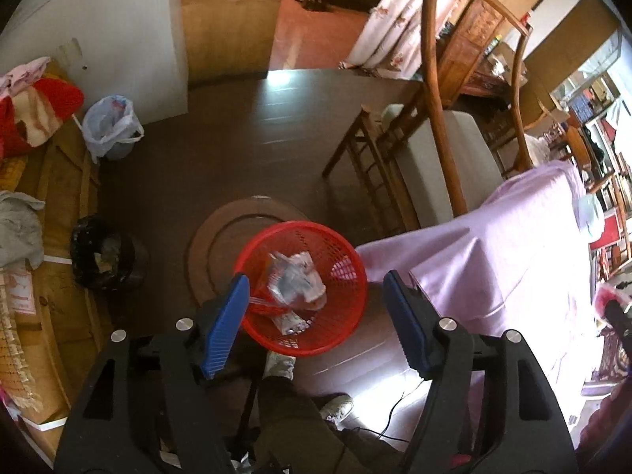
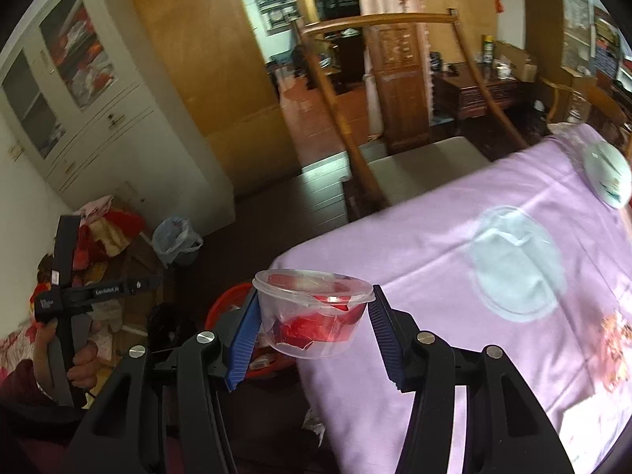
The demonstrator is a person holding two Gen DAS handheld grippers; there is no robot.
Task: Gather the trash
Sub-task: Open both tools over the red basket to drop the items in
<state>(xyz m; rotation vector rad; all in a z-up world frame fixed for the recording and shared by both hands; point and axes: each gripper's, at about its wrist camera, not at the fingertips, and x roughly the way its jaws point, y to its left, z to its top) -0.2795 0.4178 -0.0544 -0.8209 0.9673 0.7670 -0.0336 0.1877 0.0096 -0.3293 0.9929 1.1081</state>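
A red mesh basket [image 1: 339, 276] stands on the dark floor beside the table, with crumpled clear wrappers [image 1: 296, 280] inside. My left gripper [image 1: 316, 316] hangs open and empty above it. My right gripper [image 2: 312, 328] is shut on a clear plastic tub [image 2: 312, 312] that holds red wrapper scraps, and carries it over the table's left edge, above the basket [image 2: 221, 308]. A round clear lid [image 2: 513, 264] lies on the purple tablecloth [image 2: 454, 316]. A second round lid [image 2: 608, 173] lies at the far right corner.
A wooden chair [image 1: 438, 118] with a pale cushion stands at the table's far side. A black bin [image 1: 102, 252] and a white plastic bag [image 1: 110, 126] stand on the floor at left, next to cardboard boxes with cloths. A person's shoes [image 1: 335, 407] show below.
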